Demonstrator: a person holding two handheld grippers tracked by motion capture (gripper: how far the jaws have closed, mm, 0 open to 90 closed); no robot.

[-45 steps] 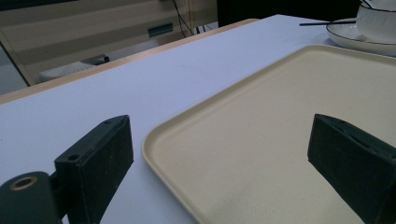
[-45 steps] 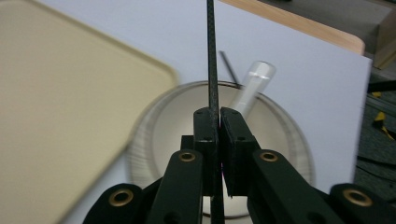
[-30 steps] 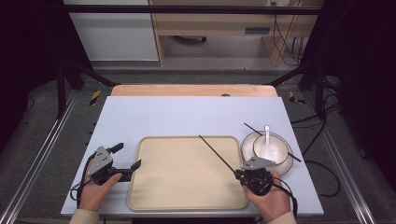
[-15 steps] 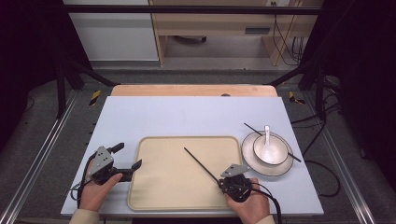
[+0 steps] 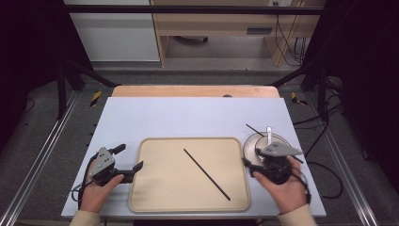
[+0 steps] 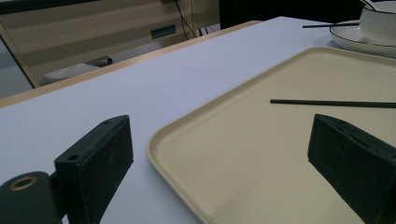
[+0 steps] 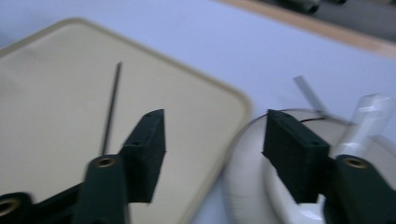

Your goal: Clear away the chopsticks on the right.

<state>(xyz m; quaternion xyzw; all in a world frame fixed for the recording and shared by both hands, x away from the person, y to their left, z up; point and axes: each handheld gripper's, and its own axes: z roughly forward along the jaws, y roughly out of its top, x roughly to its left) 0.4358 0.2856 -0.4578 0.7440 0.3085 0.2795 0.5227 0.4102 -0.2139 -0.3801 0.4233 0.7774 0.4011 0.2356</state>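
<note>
Tongs on the right (image 5: pixel 249 165) have just been opening and now stand apart with nothing between them, poised over the gap between the tray (image 5: pixel 141 197) and the plate (image 5: pixel 249 143). 1 chopstick (image 5: pixel 207 174) lies slantwise on the tray, free of any grip; another chopstick (image 5: pixel 254 130) rests across the plate's far rim beside the bowl (image 6: pixel 380 21) and spoon (image 5: pixel 268 134). Fetching that second stick looks like the step in hand: best approach low along its length and pinch near the middle. Left tongs (image 5: pixel 128 162) are wide open and empty, hovering above the bench (image 5: pixel 188 117) at the tray's left edge.
</note>
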